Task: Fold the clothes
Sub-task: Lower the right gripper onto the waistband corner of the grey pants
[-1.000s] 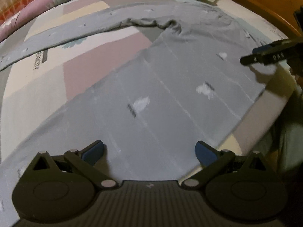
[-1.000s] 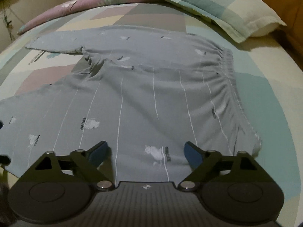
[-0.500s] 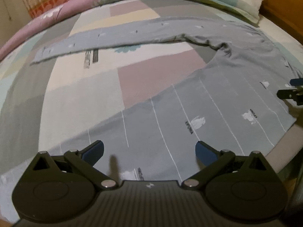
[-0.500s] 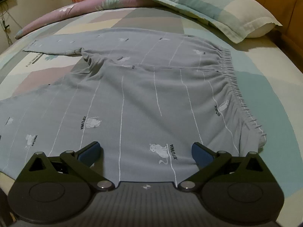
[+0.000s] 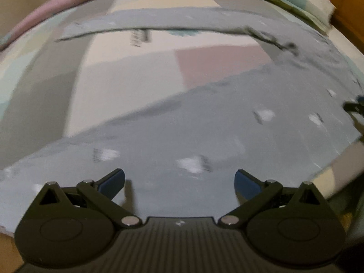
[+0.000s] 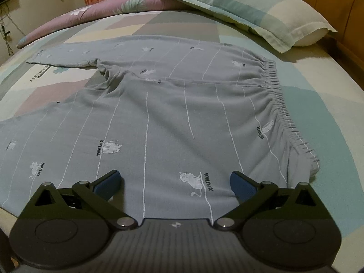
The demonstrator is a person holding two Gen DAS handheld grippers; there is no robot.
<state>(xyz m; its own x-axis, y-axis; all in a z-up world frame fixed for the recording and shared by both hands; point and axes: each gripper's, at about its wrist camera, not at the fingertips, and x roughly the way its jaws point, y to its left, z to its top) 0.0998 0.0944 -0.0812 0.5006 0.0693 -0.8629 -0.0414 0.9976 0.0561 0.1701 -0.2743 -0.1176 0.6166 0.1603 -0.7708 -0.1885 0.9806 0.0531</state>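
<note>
The right gripper [image 6: 174, 180] is low over the near edge of the grey trousers [image 6: 173, 113]. Its two blue pads are wide apart with nothing between them. The left gripper [image 5: 179, 183] is the same: spread wide, empty, just above the near trouser leg [image 5: 204, 136].

The trousers lie flat and spread out on the bed [image 6: 329, 118], with no fold in them that shows. The near leg runs out to the left of the right gripper. Past it, the far leg [image 6: 75, 53] goes off to the left too, with a patch of bare bedsheet between the two legs. The crinkly waistband [image 6: 282, 104] is to the right of the right gripper and a bit farther off. Beyond the trousers lies a pillow [image 6: 261, 6], and to its left a rolled pink quilt [image 6: 91, 16].

My guess is that the step in hand is getting ready to pinch the cloth. One good way would be to close each gripper on the near edge, then lift the near leg over onto the far leg so the edges line up.

The left view is very blurry, so the little prints and stripes are smudged there. A dark bit at its right edge may be the other gripper, but only a corner shows. The near leg's end is cut off in both views.
</note>
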